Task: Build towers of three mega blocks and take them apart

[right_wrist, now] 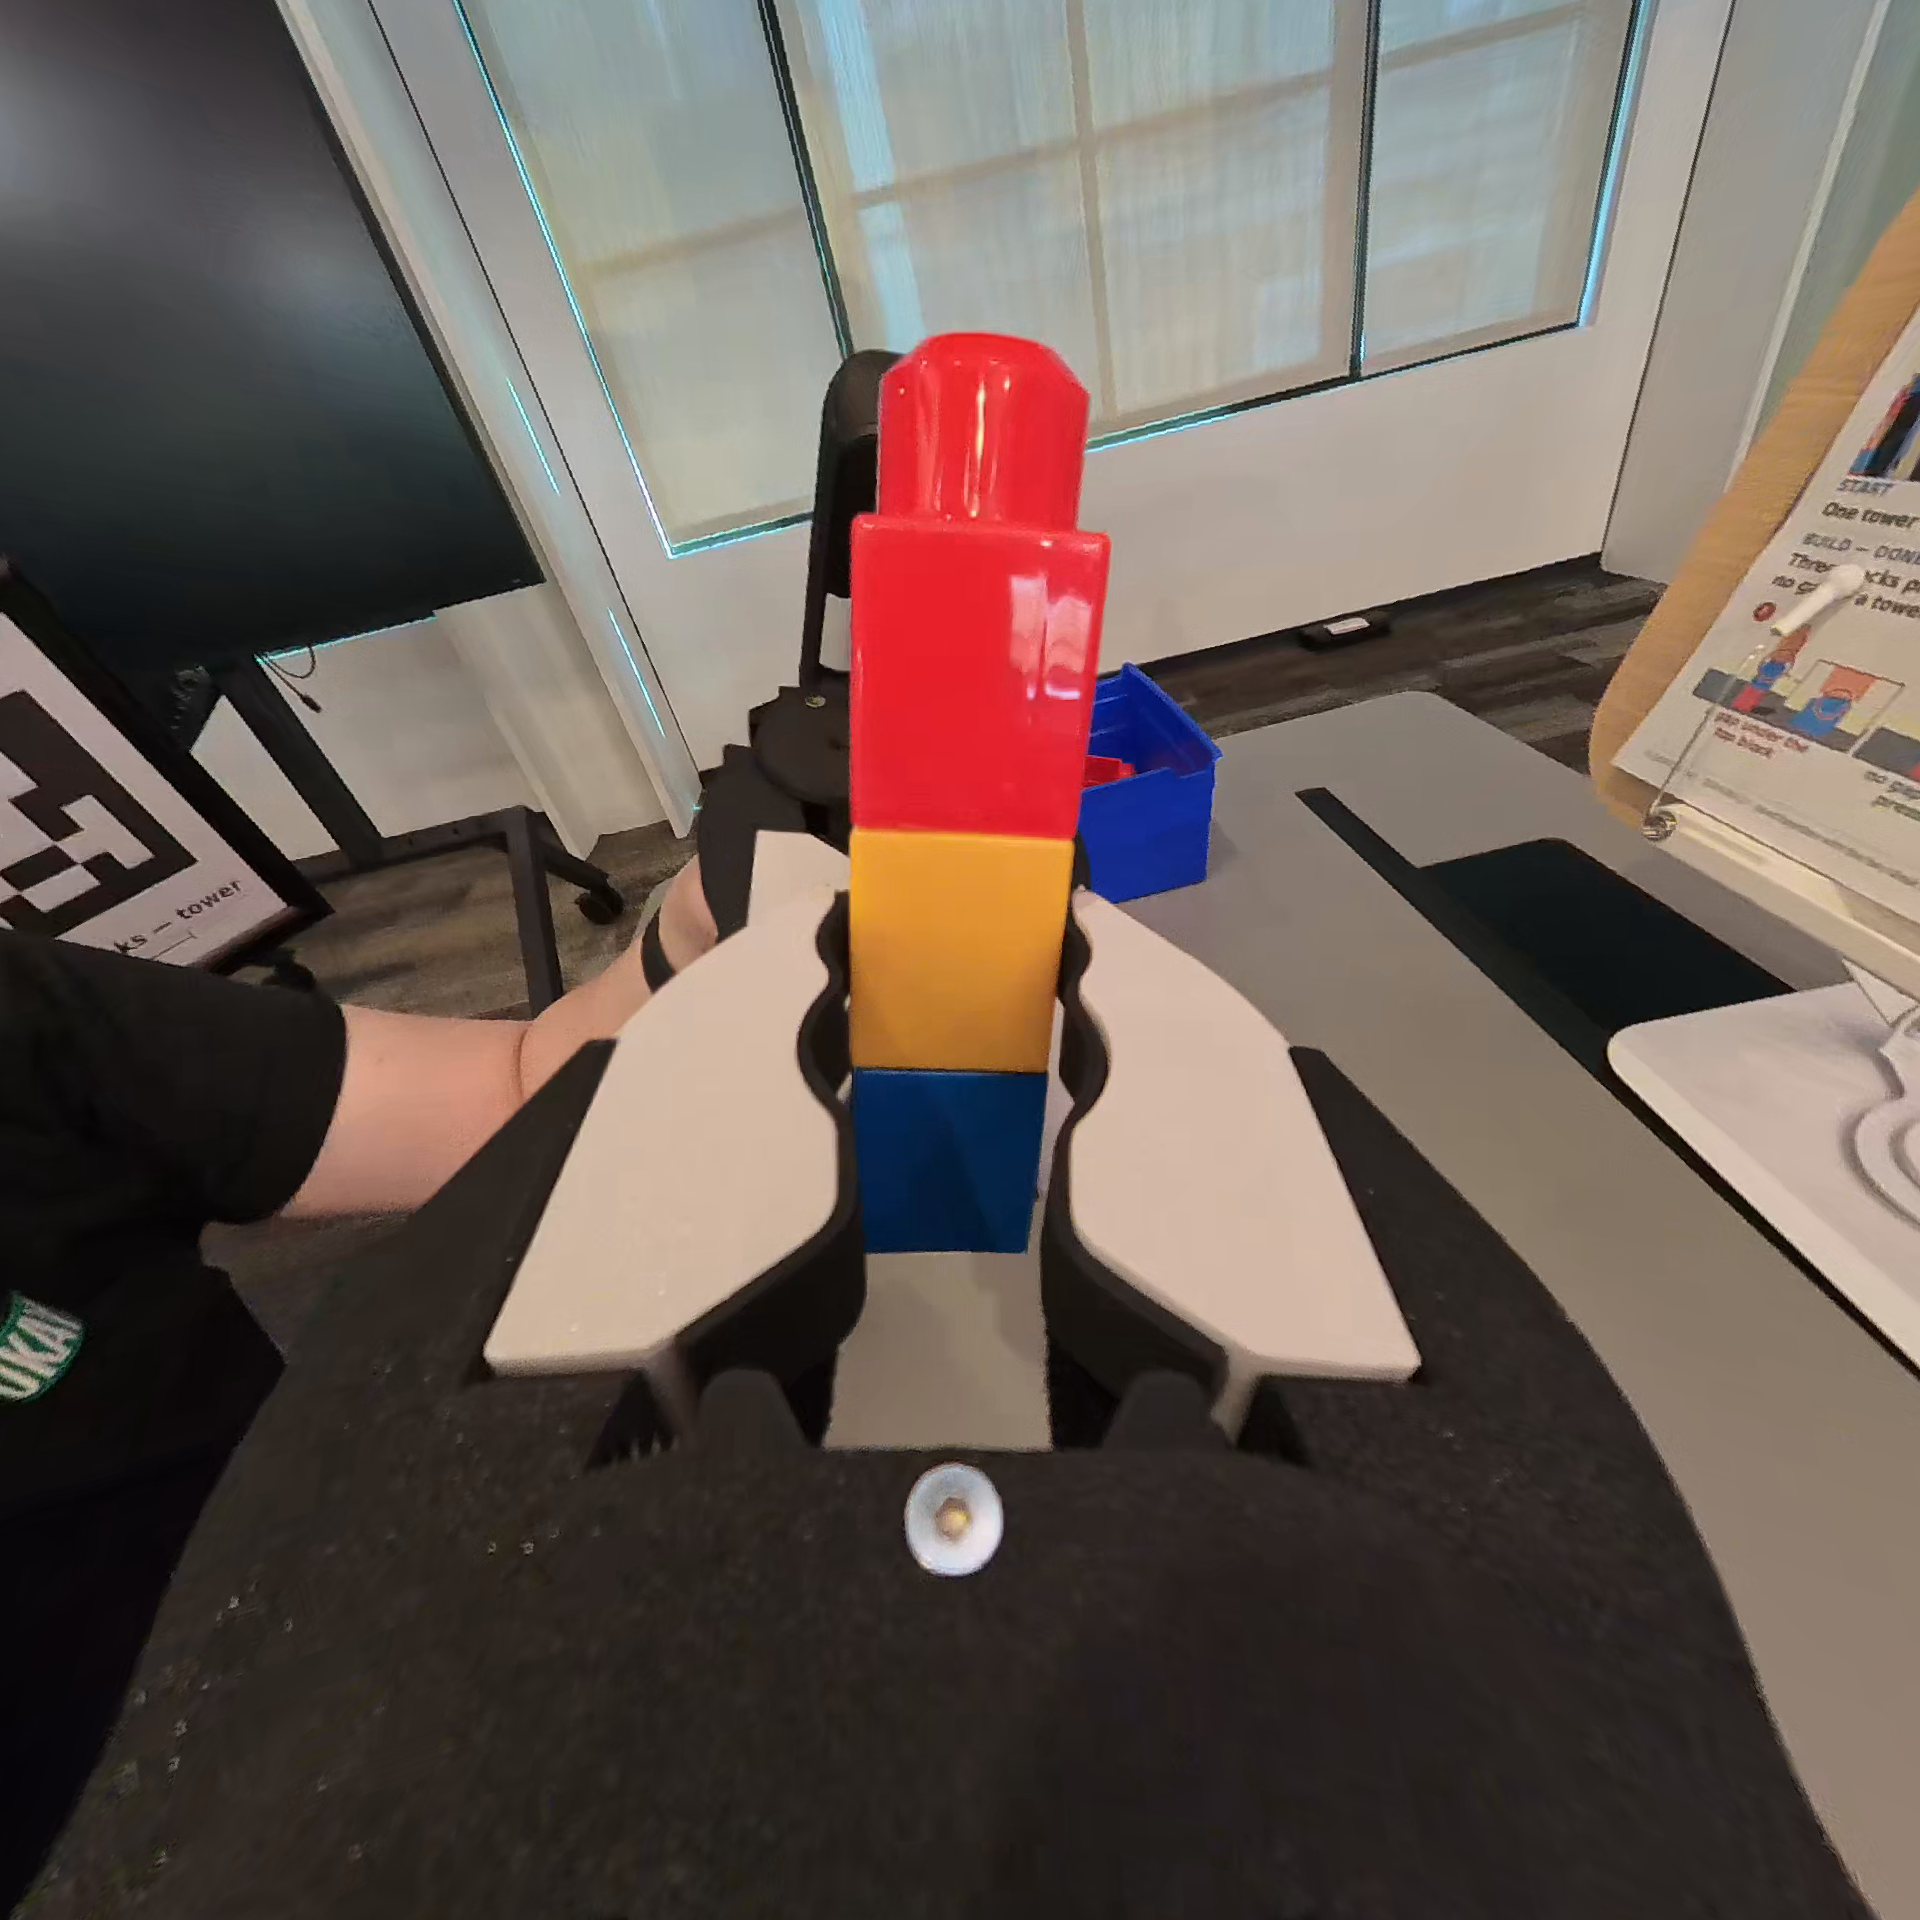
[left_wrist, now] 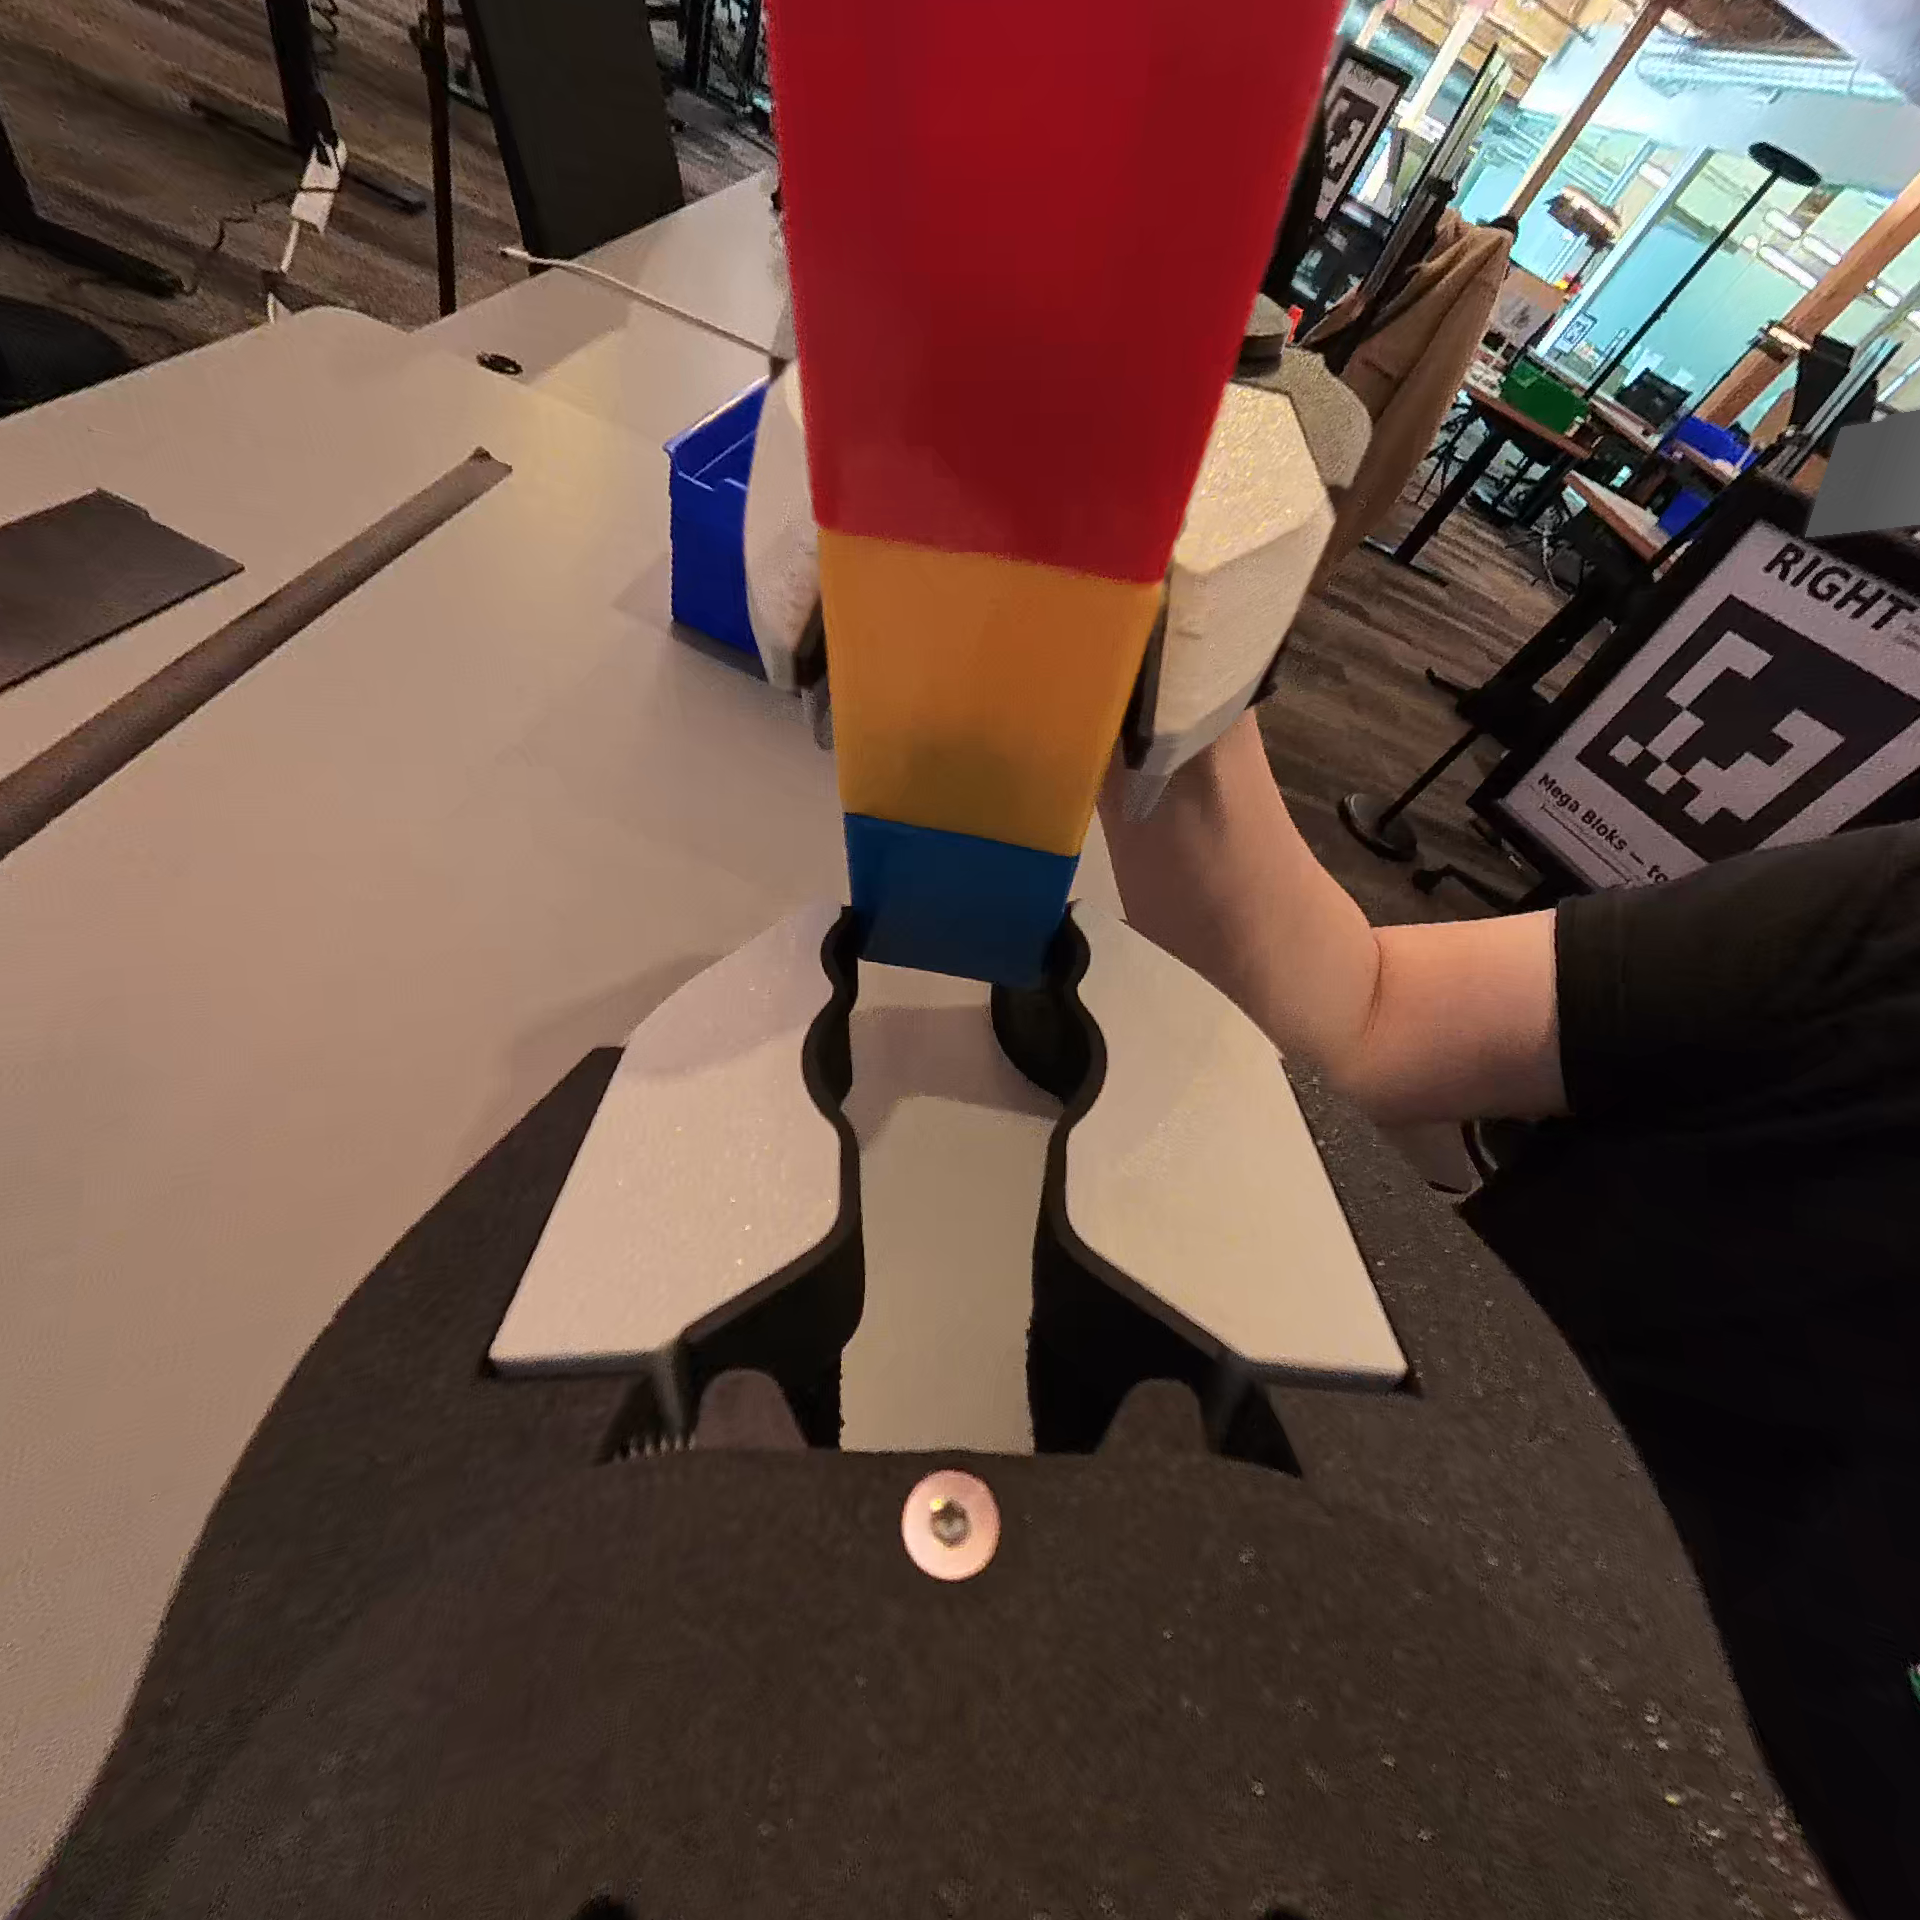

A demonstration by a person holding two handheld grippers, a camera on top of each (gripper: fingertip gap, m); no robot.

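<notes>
Above the grey bench (right_wrist: 1455, 883), near its front edge, I had a full tower in hand: red block (right_wrist: 977, 675) on yellow block (right_wrist: 956, 951) on blue block (right_wrist: 945, 1158). My left gripper (left_wrist: 961, 935) pinched the blue one, jaws narrowed onto it. My right gripper (right_wrist: 951, 997) clamped the yellow. I judged building done and the pulling apart not yet begun. More blocks sat in the blue bin (right_wrist: 1153, 821) behind.
</notes>
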